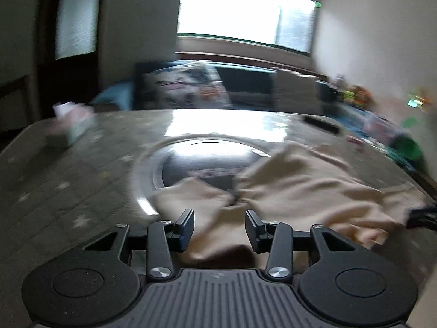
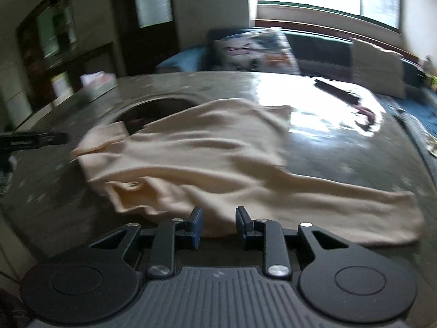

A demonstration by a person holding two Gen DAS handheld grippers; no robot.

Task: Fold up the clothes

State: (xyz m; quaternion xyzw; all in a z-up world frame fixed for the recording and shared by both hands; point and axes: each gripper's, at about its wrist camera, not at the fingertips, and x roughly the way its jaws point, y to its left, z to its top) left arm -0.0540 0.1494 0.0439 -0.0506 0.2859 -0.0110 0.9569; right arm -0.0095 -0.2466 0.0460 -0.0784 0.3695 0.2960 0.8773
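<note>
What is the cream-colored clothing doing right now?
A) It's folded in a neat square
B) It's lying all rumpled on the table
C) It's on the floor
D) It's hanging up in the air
B: the cream garment lies spread and wrinkled on the shiny table, partly over the round inset, with both hand-held grippers open beside it, left and right.

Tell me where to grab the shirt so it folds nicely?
Grab the shirt by its near hem, coming in low from the front. That edge lies loose right ahead of the right tool, whose jaws are open. The left tool could pinch the sleeve in front of it. This is a guess: the pictures are blurry.
</note>
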